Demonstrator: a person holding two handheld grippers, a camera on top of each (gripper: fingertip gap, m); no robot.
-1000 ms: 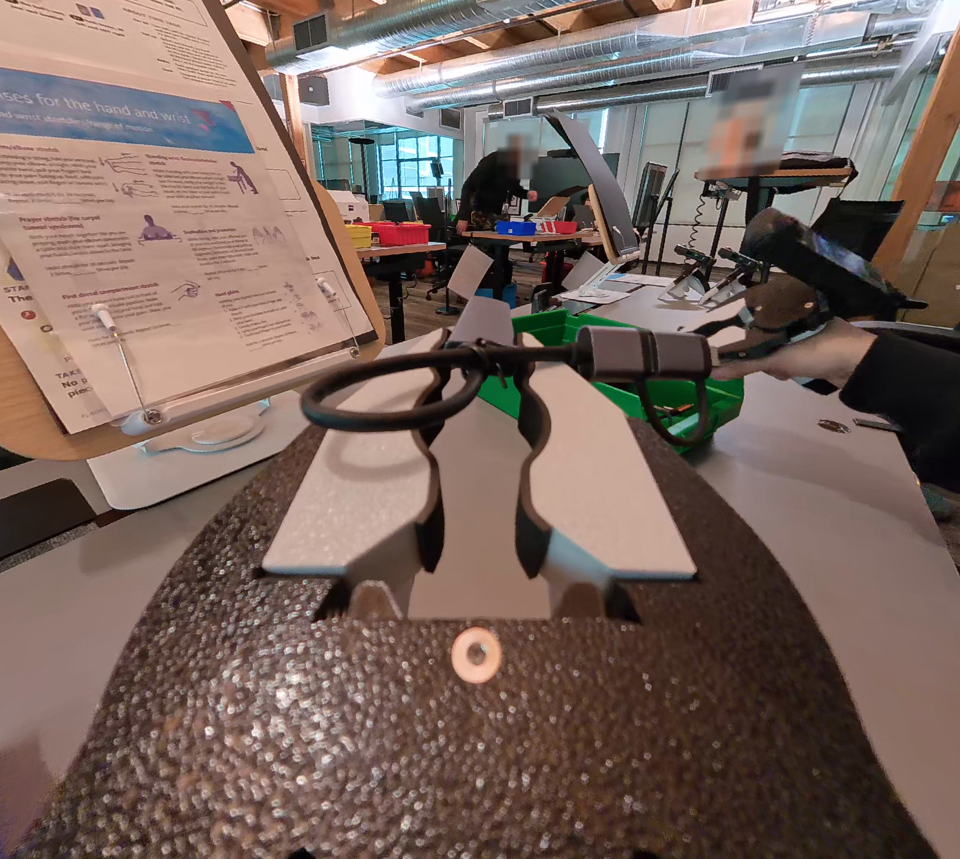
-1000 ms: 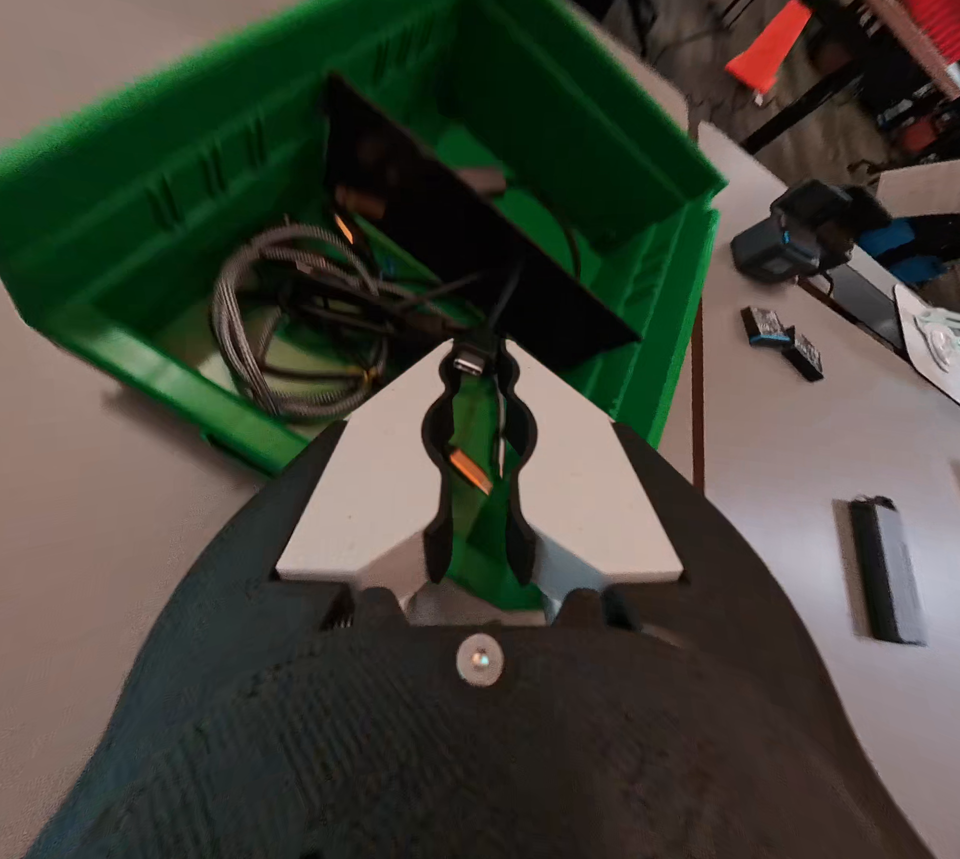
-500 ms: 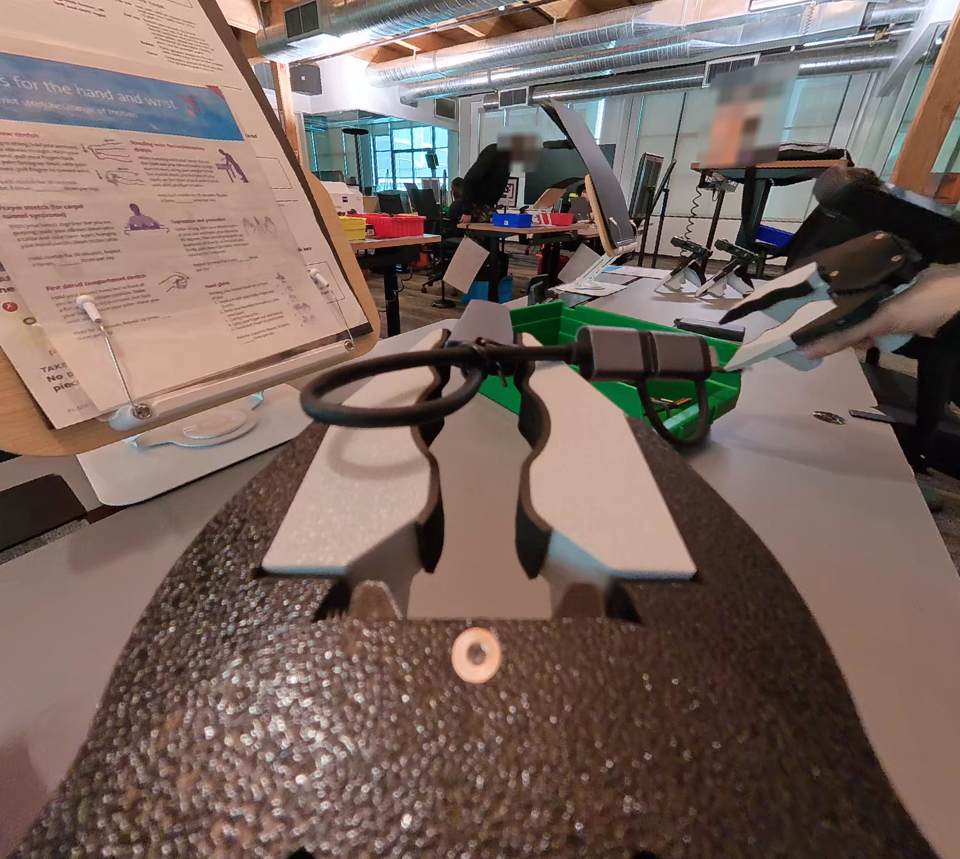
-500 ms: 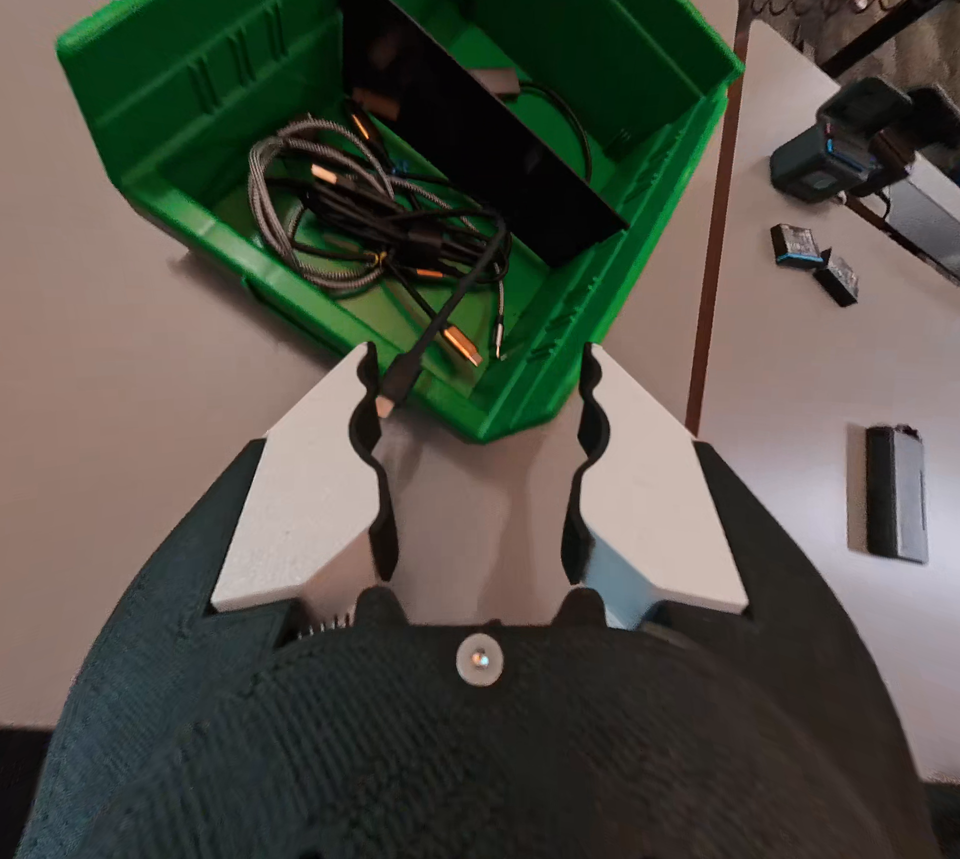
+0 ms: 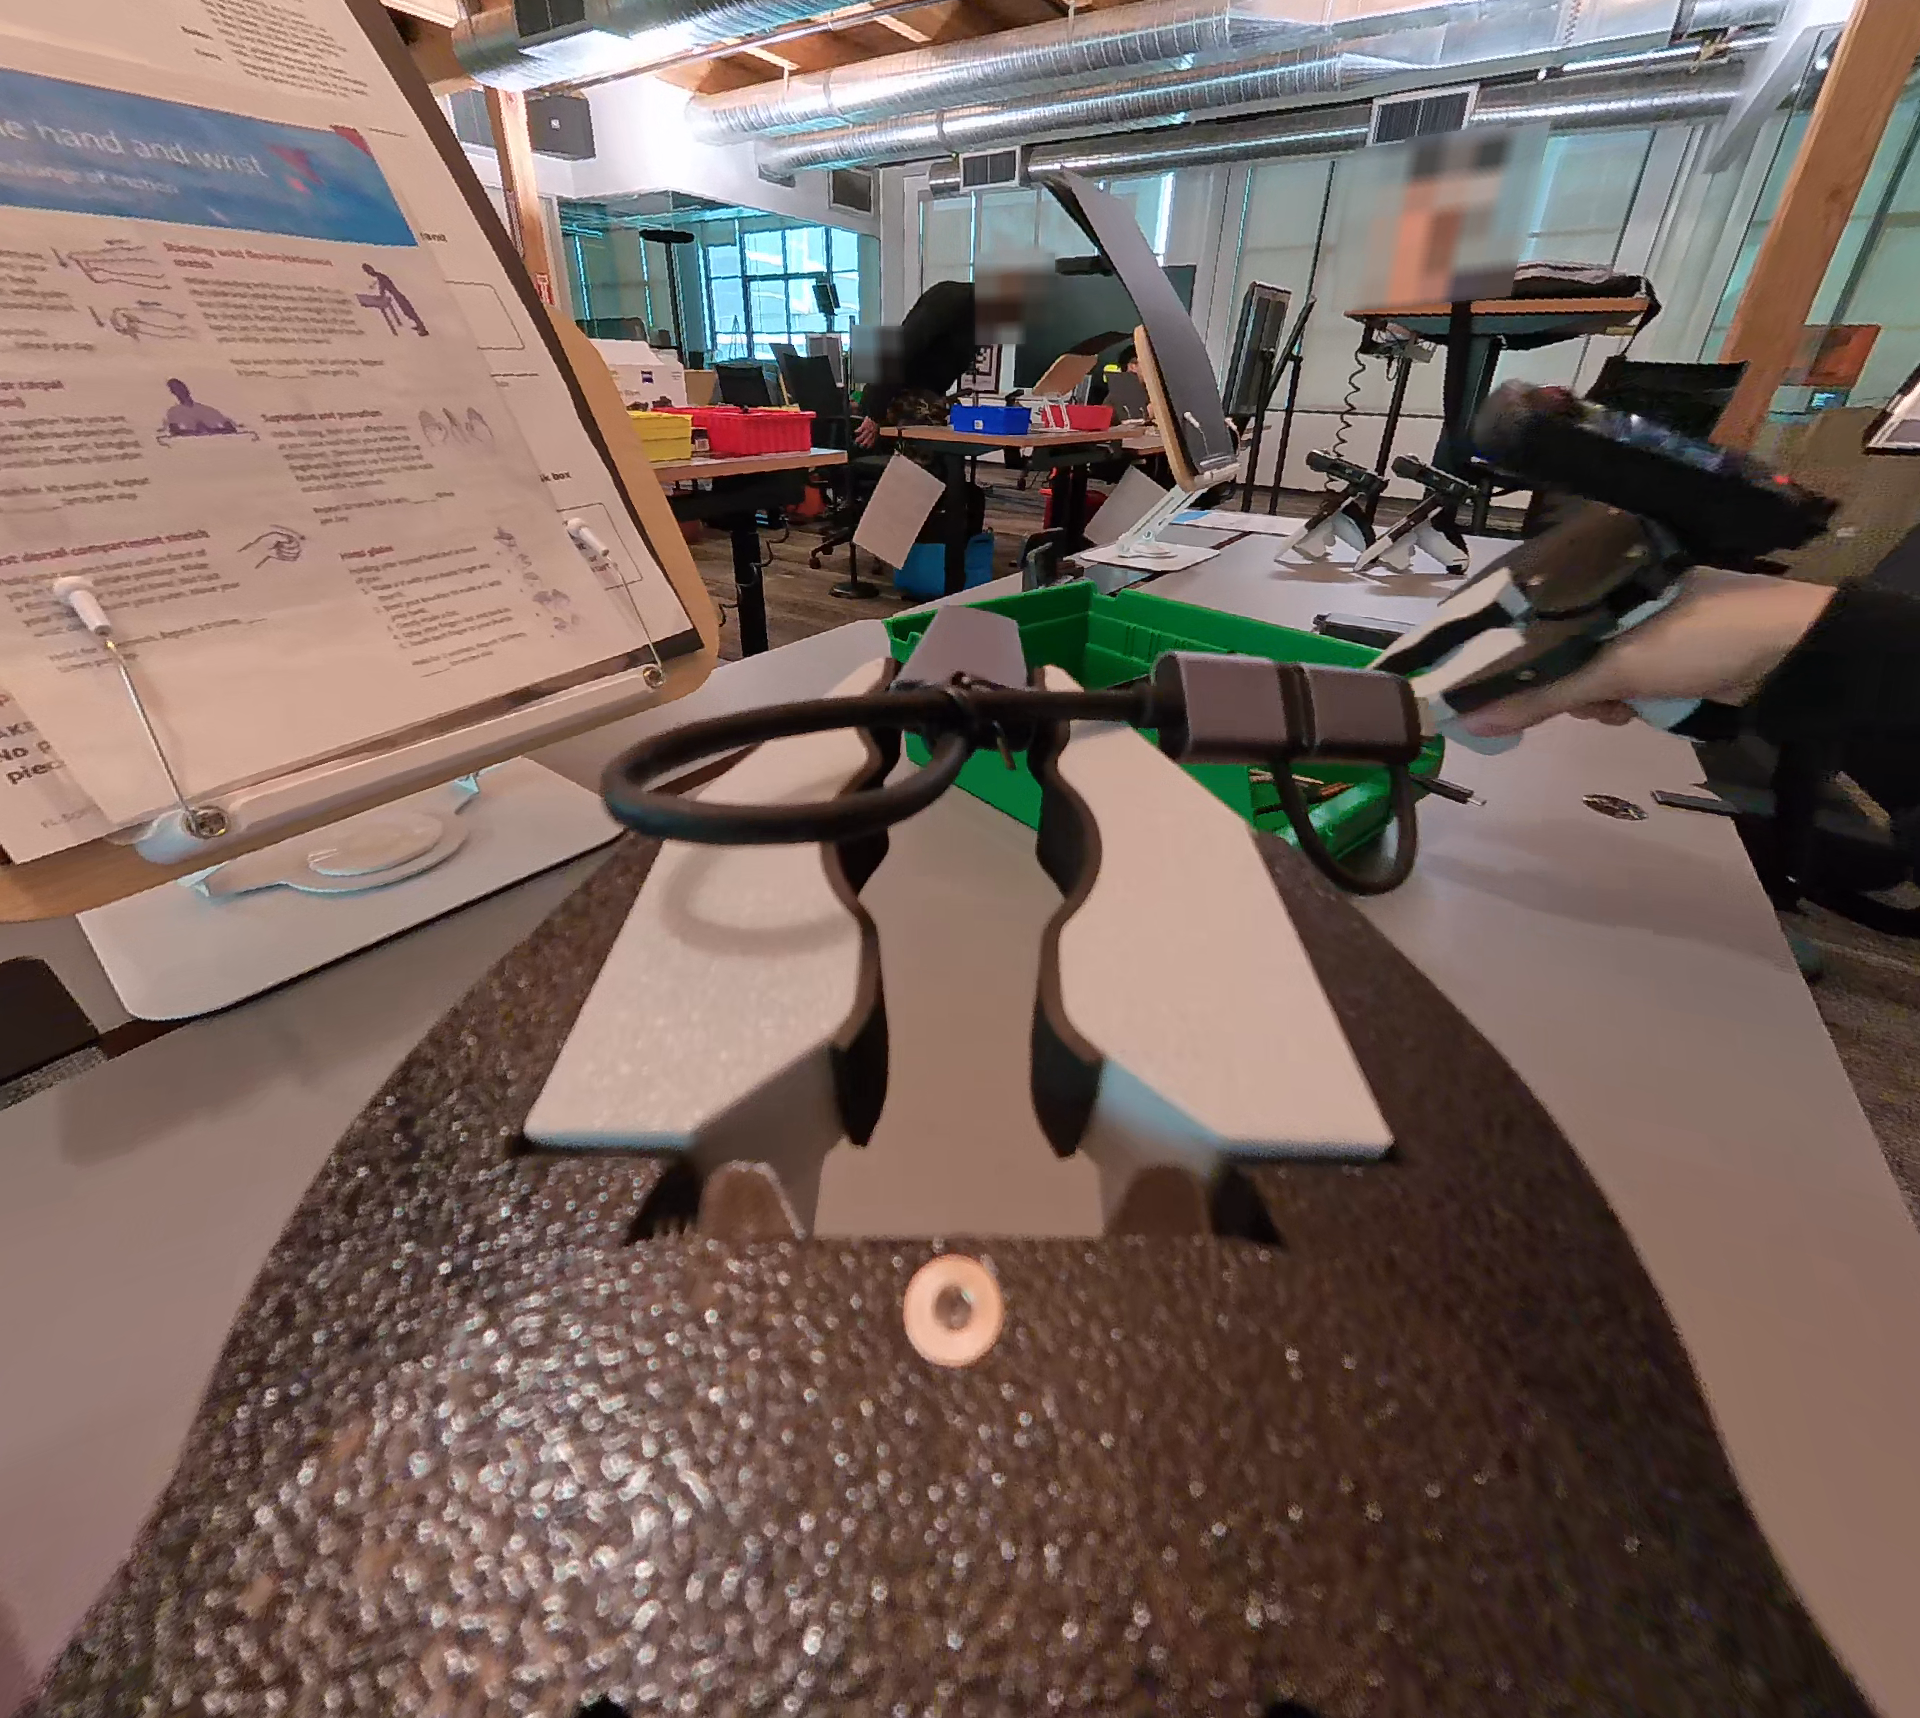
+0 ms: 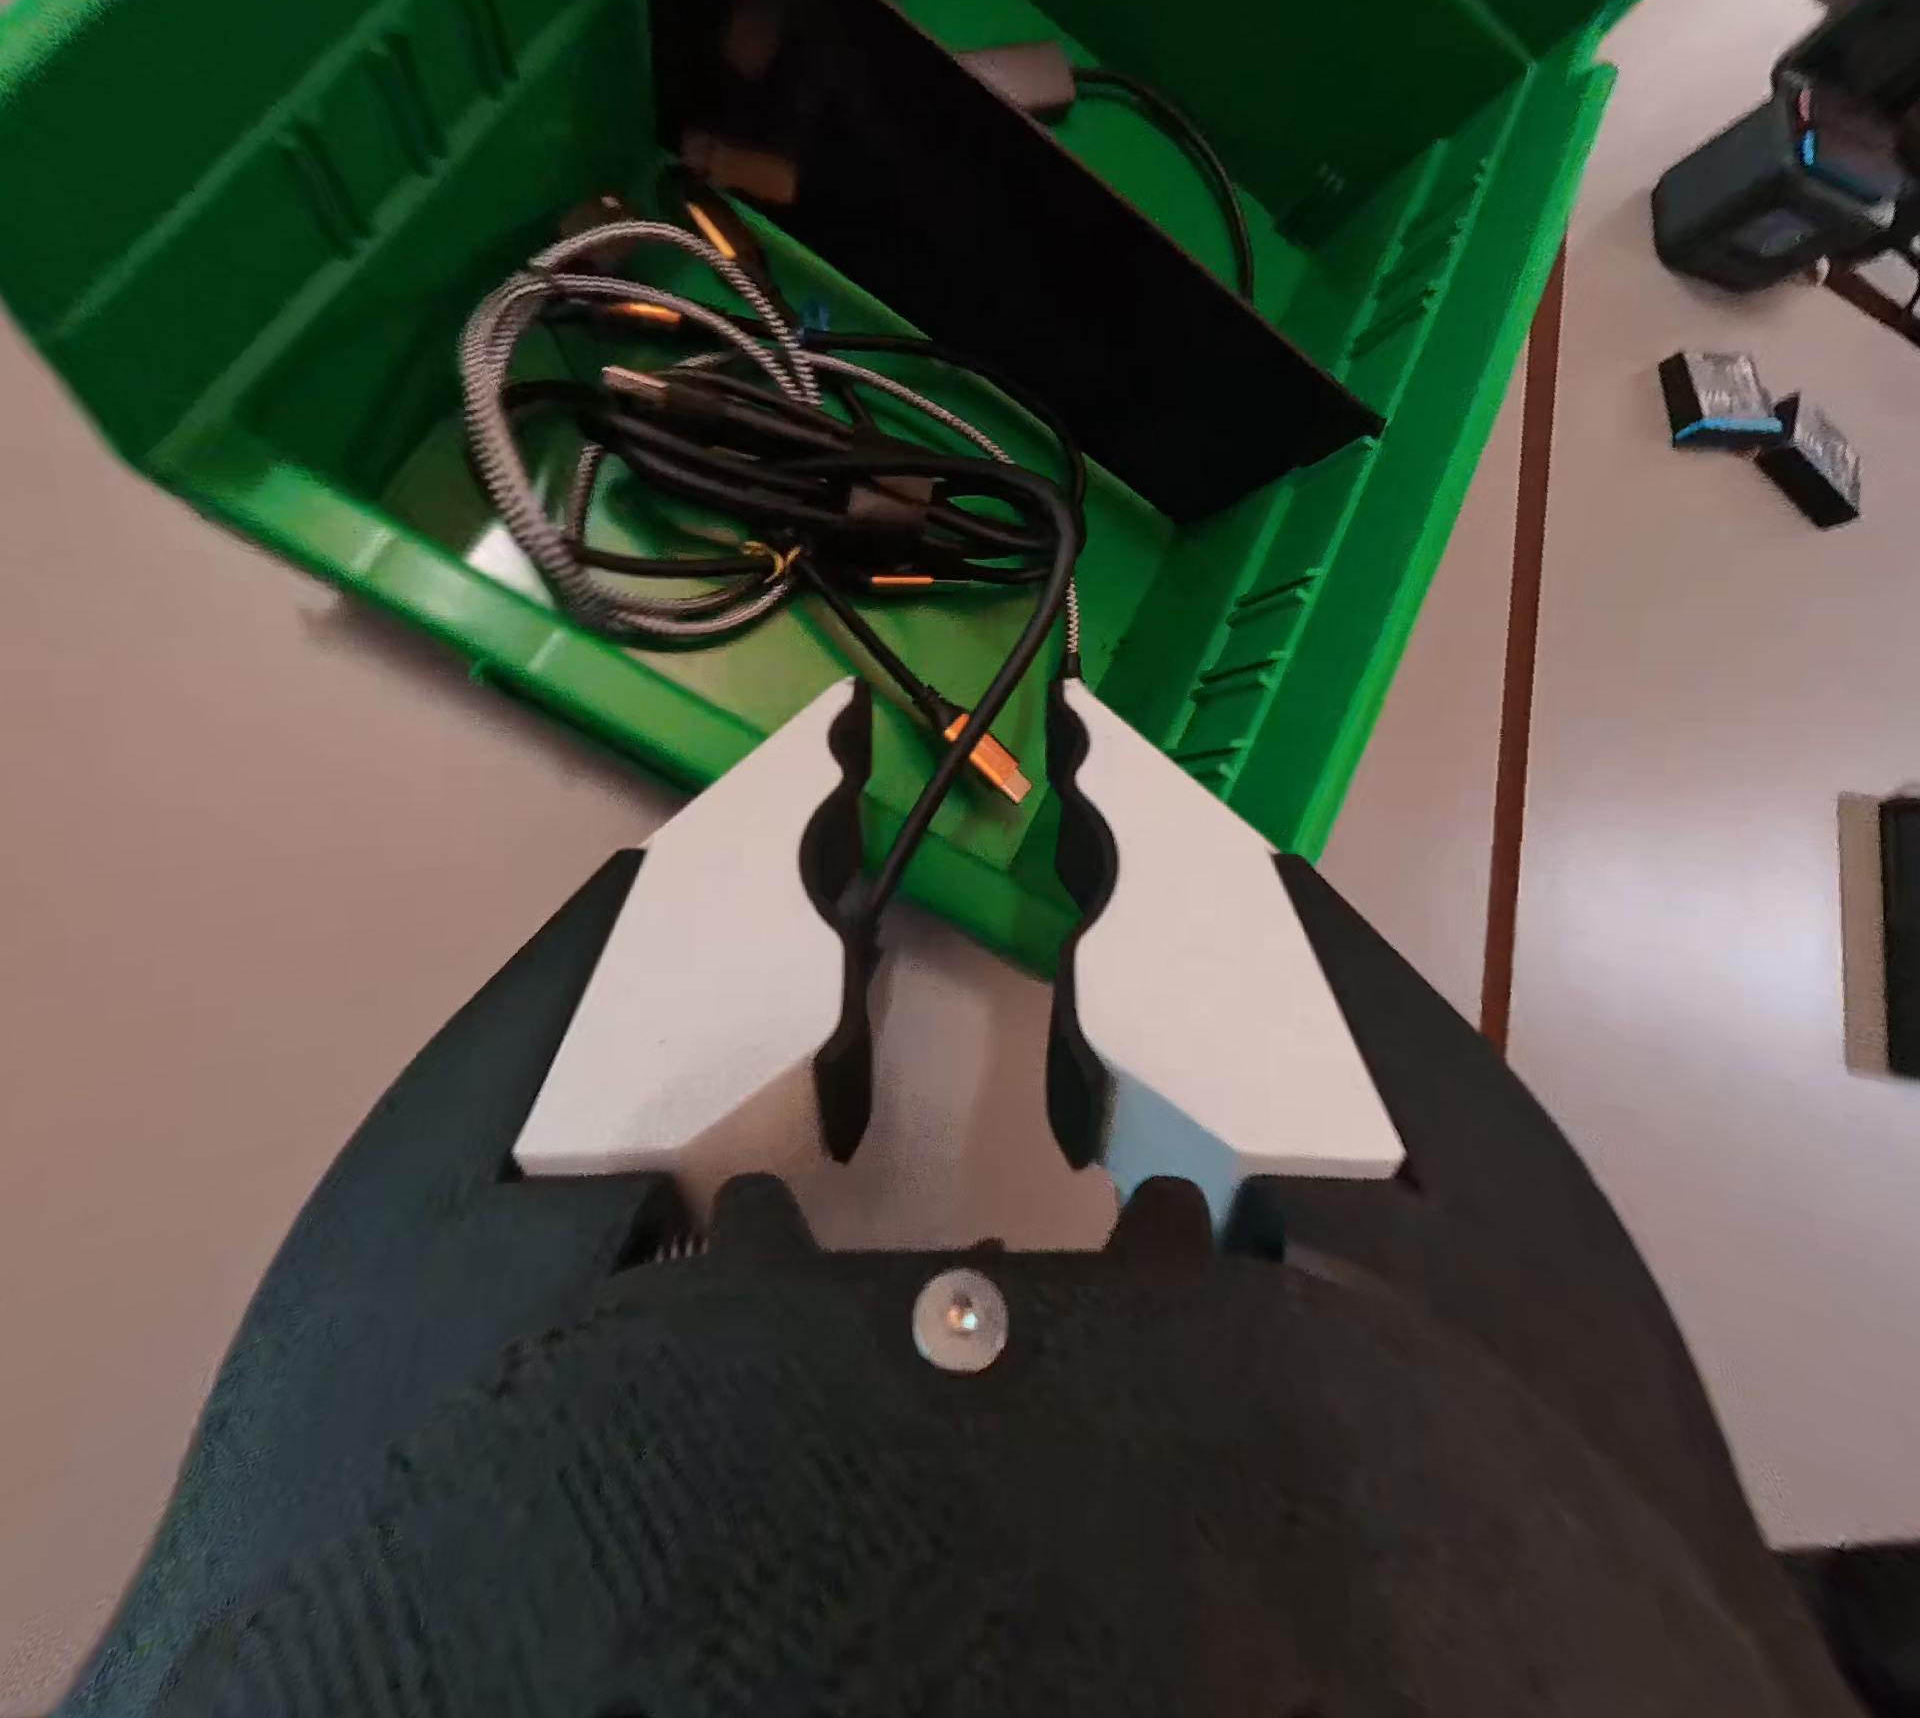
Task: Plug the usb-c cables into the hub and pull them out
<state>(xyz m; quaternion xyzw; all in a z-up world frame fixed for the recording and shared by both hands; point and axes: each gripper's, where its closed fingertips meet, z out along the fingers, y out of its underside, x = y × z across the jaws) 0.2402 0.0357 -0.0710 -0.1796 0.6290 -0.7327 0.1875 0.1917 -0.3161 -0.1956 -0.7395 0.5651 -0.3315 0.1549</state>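
Note:
In the left wrist view my left gripper (image 5: 977,707) is shut on the black looped cable (image 5: 769,795) of the grey hub (image 5: 1288,718) and holds the hub level above the table. My right gripper (image 5: 1455,681) sits just off the hub's right end. In the right wrist view my right gripper (image 6: 961,697) is open above the near corner of the green bin (image 6: 260,141). A black usb-c cable (image 6: 997,702) runs out of the bin between the fingers. Its plug end lies against the left finger. An orange-tipped plug (image 6: 987,759) lies below it.
The bin holds a tangle of black and braided cables (image 6: 727,442) and a black divider (image 6: 987,214). To its right on the table lie two small batteries (image 6: 1756,432), a camera (image 6: 1787,193) and a dark flat device (image 6: 1901,930). A document stand (image 5: 260,421) stands at the left. About 40 cm separates my left fingertips from my right.
My right gripper was shut on a usb-c plug over the bin, opened wide, and has now narrowed around the black cable. It swung away from the hub and back. My left gripper held still.

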